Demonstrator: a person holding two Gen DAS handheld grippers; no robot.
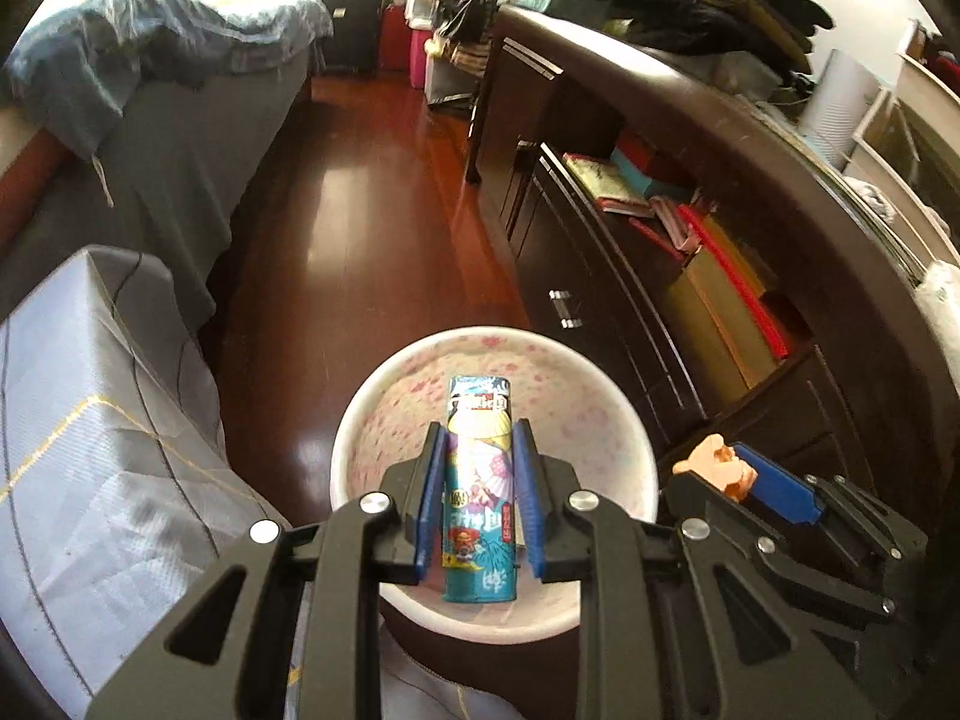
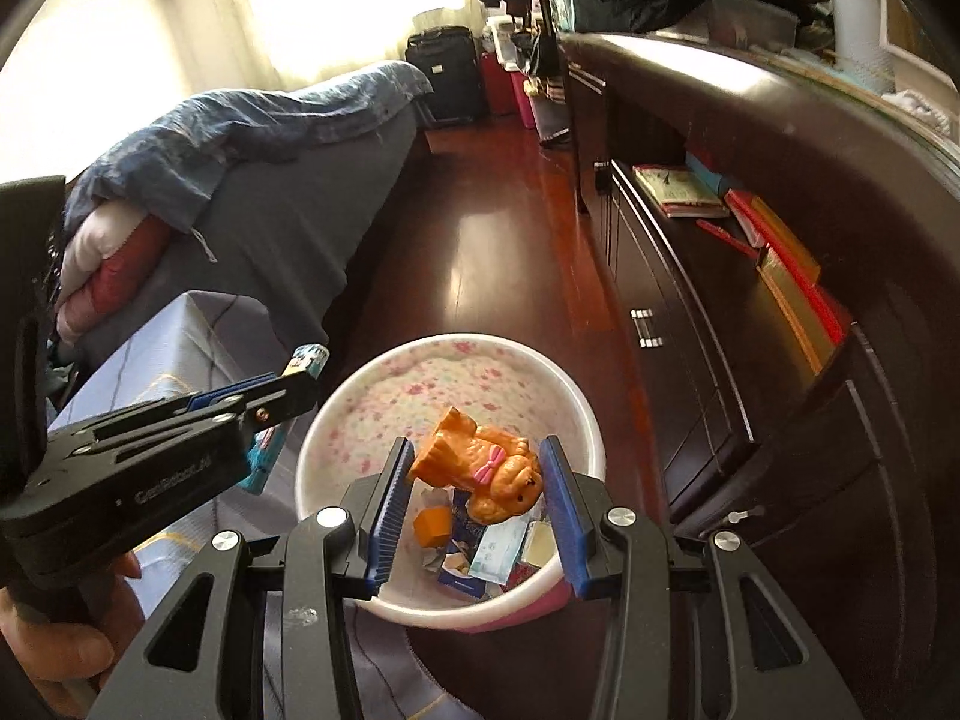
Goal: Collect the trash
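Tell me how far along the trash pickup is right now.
Done: wrappers and scraps already lie at the bottom of the floral bin. In hand: the left gripper clamps a teal can over the bin, and the orange dog figurine sits between the right gripper's fingers above it; whether they still pinch it is unclear. Left: dropping both in. No other loose trash is visible.
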